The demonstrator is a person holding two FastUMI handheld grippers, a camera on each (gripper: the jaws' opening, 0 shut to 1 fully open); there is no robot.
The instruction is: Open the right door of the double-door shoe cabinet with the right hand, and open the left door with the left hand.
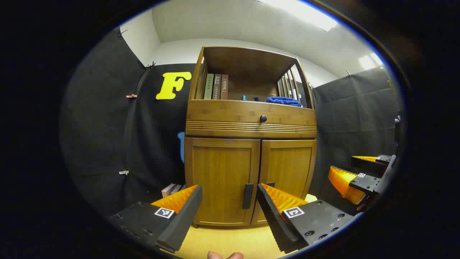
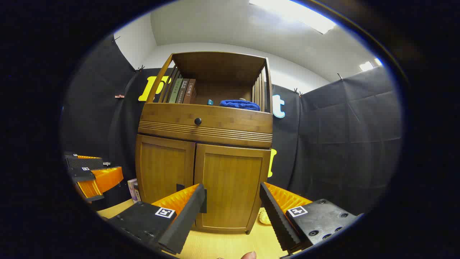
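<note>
Wooden shoe cabinet stands ahead, both doors closed. In the left gripper view, the left hand-held gripper is spread before the left door's handle. In the right gripper view, the right hand-held gripper is spread, facing the right door; approach step, next reach its handle.

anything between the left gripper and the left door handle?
No. In the left gripper view the left gripper is open and the left door handle shows in the gap between its fingers, nothing in front of it, not yet touched.
</note>
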